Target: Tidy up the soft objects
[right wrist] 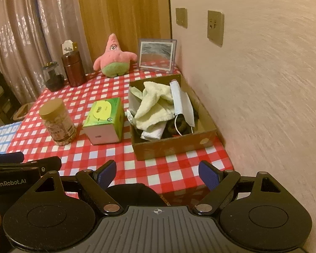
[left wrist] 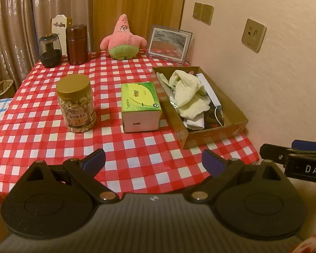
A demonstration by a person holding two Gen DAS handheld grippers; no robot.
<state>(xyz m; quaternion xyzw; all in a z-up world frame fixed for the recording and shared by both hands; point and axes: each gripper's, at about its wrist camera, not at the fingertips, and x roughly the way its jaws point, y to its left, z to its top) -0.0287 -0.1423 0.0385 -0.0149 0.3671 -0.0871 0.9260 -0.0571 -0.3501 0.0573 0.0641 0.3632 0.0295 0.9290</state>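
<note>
Clearly both the left gripper [left wrist: 153,161] and right gripper [right wrist: 157,174] gape empty; reaching the plush toy [left wrist: 123,39] risks toppling the jar [left wrist: 75,103]

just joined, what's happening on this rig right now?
Nothing is being handled. The left gripper and right gripper both hover open and empty over the near edge of the checkered table. The cardboard box by the wall holds a pale yellow towel, a face mask and other items. The Patrick Star plush sits at the far edge, outside the box. A tissue box and nut jar stand mid-table.
</note>
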